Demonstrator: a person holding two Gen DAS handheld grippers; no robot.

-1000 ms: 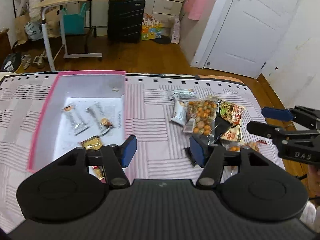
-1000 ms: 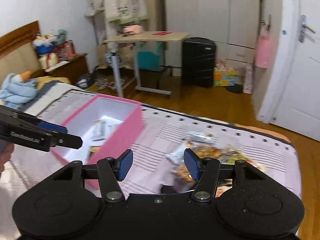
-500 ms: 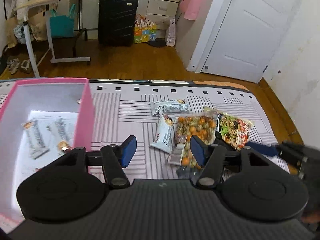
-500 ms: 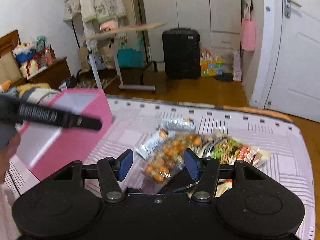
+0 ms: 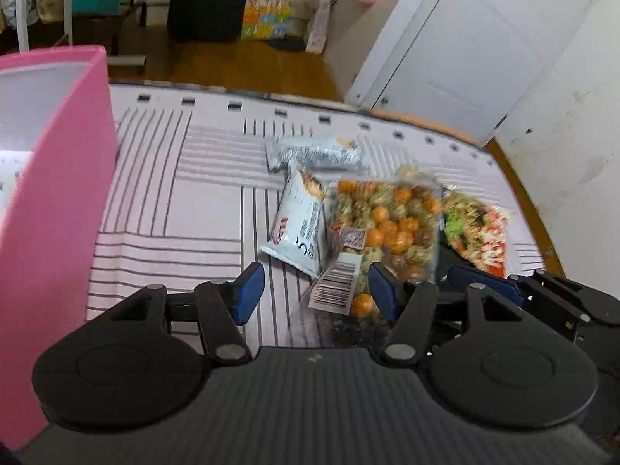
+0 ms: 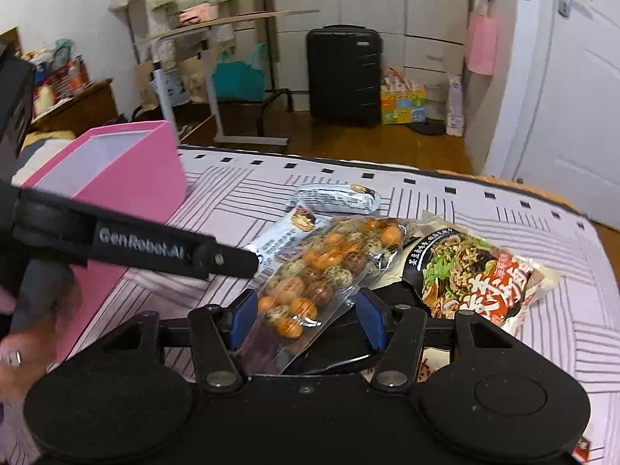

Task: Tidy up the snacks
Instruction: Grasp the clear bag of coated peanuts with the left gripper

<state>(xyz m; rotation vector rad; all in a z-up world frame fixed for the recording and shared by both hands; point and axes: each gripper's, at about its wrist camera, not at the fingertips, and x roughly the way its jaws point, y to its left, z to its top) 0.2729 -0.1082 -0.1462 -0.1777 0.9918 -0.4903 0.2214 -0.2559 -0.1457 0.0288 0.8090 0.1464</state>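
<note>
A pile of snacks lies on the striped bed cover (image 5: 174, 201): a grey bar packet (image 5: 314, 153), a white packet (image 5: 302, 224), a clear bag of orange and green balls (image 5: 387, 224) and a noodle packet (image 5: 476, 228). The pink box (image 5: 58, 193) stands to the left. My left gripper (image 5: 316, 290) is open just over the near edge of the pile, above the clear bag's barcode label (image 5: 337, 283). My right gripper (image 6: 306, 317) is open, and the near end of the clear bag (image 6: 329, 259) lies between its fingers without being visibly pinched. One left gripper finger (image 6: 217, 259) crosses the right wrist view.
A hand (image 6: 23, 333) holds the left gripper at the lower left of the right wrist view. Beyond the bed are a wooden floor, a black suitcase (image 6: 343, 73), a rolling table (image 6: 217, 27) and a white door (image 6: 573, 97). The pink box (image 6: 128, 170) stands close on the left.
Both grippers have come down and closer to the snack pile, away from the pink box. The right gripper's fingers now stand on either side of the clear bag. Both openings look unchanged.
</note>
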